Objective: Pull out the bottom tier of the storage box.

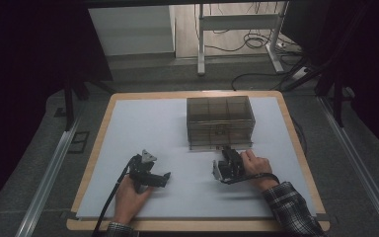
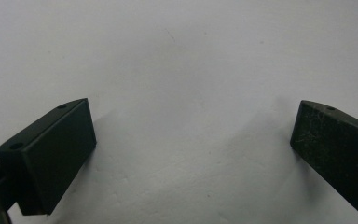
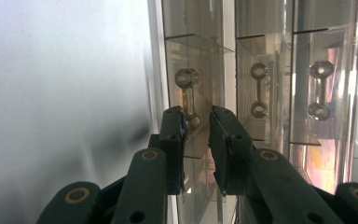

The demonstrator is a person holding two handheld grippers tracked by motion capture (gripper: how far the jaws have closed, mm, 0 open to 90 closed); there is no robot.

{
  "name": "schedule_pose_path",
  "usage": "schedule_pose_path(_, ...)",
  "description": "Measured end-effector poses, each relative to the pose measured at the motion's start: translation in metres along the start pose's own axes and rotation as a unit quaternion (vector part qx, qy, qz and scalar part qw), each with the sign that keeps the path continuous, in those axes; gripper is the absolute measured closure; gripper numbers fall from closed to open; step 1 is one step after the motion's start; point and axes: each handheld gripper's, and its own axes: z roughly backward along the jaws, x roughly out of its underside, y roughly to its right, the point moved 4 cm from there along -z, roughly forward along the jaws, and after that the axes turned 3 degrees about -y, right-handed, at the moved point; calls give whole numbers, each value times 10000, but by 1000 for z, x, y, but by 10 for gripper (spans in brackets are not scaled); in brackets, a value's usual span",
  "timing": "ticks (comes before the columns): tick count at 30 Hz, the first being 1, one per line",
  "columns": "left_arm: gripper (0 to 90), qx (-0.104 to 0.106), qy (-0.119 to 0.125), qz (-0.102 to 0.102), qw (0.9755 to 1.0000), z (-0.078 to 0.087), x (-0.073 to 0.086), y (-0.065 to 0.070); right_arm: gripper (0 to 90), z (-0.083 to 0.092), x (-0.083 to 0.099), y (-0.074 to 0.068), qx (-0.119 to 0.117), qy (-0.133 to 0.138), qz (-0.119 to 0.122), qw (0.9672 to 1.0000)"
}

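A smoky see-through drawer cabinet point(image 1: 219, 121) stands on the white sheet point(image 1: 148, 128) at the middle back. My right gripper point(image 1: 229, 149) is turned on its side against the cabinet's front lower edge. In the right gripper view its jaws point(image 3: 196, 121) stand a narrow gap apart around the near end of a drawer handle point(image 3: 186, 88), and the pads do not press on it. My left gripper point(image 1: 164, 177) rests low on the sheet at the front left, held in a hand. Its jaws point(image 2: 193, 140) are wide open over bare sheet.
Two more drawer handles point(image 3: 258, 88) point(image 3: 320, 88) show on the cabinet front. The sheet lies on a wooden tabletop point(image 1: 98, 148). Metal rails point(image 1: 49, 173) run along both sides. A desk frame point(image 1: 237, 22) and cables lie on the floor behind.
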Motion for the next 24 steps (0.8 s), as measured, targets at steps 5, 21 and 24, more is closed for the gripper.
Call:
schedule_pose_path(5,0,0,-3,0,10000,0,0,0,743,2,4,5,-205,32,-155,9997)
schedule_pose_path(21,0,3,0,11,10000,0,0,0,686,5,13,26,-1124,319,-921,9889)
schedule_pose_path(24,0,5,-3,6,10000,0,0,0,676,5,15,30,-1320,393,-1079,9846)
